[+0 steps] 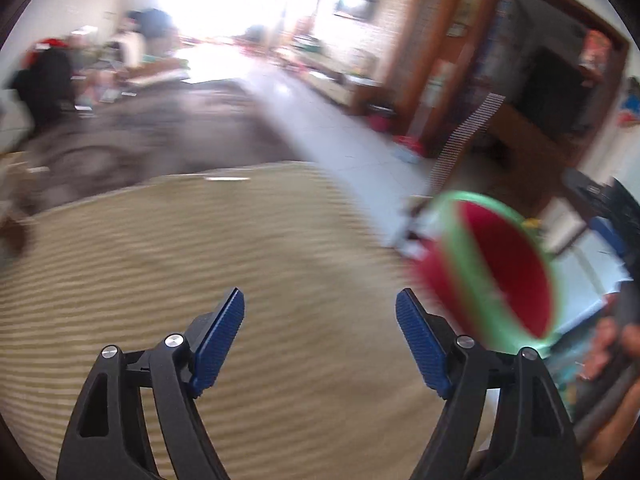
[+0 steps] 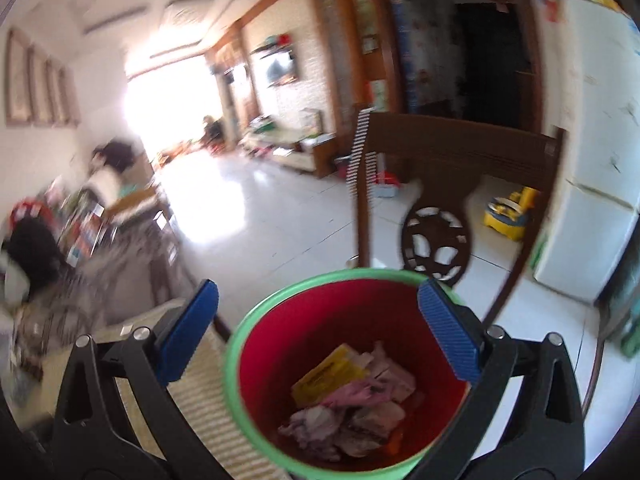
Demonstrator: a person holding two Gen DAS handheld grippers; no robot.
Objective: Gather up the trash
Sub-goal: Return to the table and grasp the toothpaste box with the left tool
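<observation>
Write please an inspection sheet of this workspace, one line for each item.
Surface: beige ribbed woven mat; nothing seen lying on it.
Job's things: red plastic bucket with green rim, holding a yellow wrapper and crumpled pinkish paper scraps.
Clutter: yellow toy car on the white tiled floor.
Grippers: left tool open, empty, over the mat; right tool open, above the bucket.
Cables: nothing seen.
Surroundings: dark wooden carved chair, white refrigerator, bright window; the left wrist view is blurred.
</observation>
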